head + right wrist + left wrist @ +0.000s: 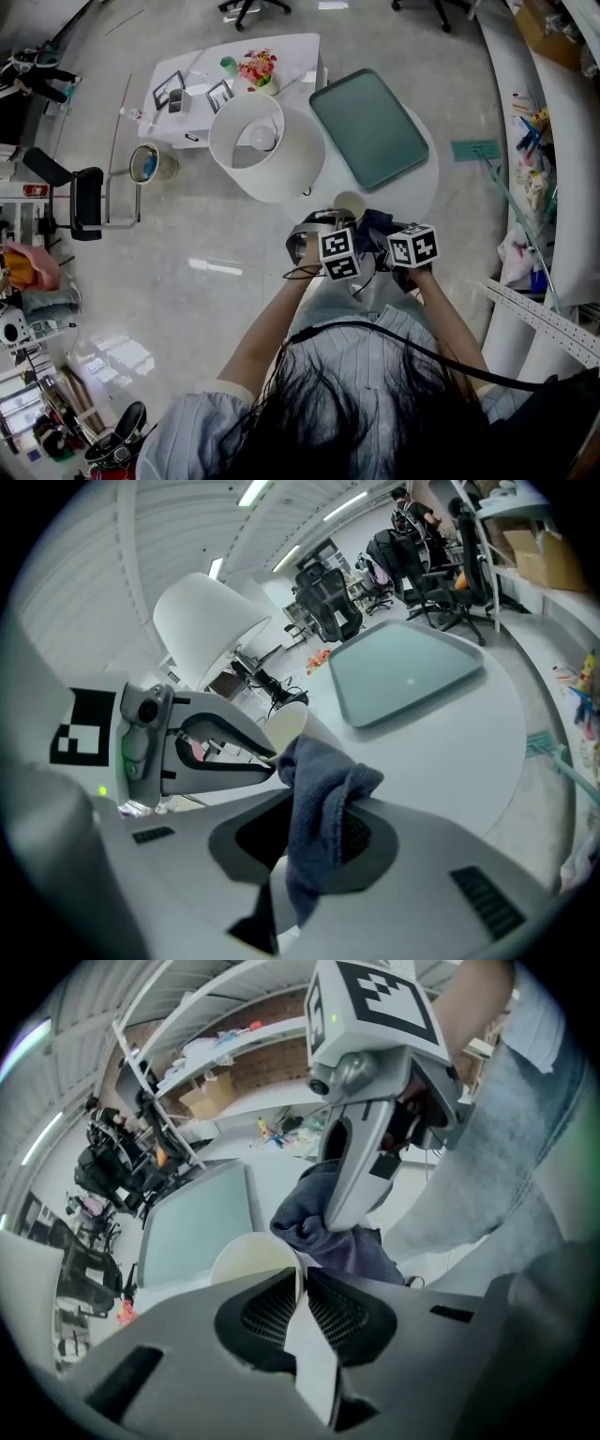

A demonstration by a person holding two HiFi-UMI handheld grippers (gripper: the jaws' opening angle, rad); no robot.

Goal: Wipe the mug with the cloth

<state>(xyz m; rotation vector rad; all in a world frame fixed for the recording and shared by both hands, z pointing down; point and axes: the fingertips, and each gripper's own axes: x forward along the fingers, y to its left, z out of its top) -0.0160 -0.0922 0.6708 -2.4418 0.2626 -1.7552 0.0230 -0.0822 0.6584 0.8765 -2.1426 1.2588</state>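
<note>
Holds a cream mug [246, 1258] up in the air with the left tool [299, 1279]. Pinches the mug's thin wall between the two jaws, shut tight on it just below the rim. Tips the mug so its open mouth faces up and away. Shows only pale cream inside.

Grips a dark blue cloth [323, 789] with the right tool [319, 825]. Keeps both jaws closed on a fold of it, with one bunch puffed up above the jaws and one tail hanging down below. Presses the puffed end of the cloth against the outside of the mug, right by the rim and close to the tips of the left tool.

Seen from the head view, both tools close together in front of the body, with the mug over the near edge of a round white surface [424, 183].

Farther back on that surface: a flat grey-green tray [370, 127] with a raised rim. Just beside the tray: a big white lampshade [246, 142], wide mouth up, with a small round pale thing inside, too small to tell.

Beyond that, on a small white table [291, 52]: a bunch of pink flowers [256, 67] in a little holder.
</note>
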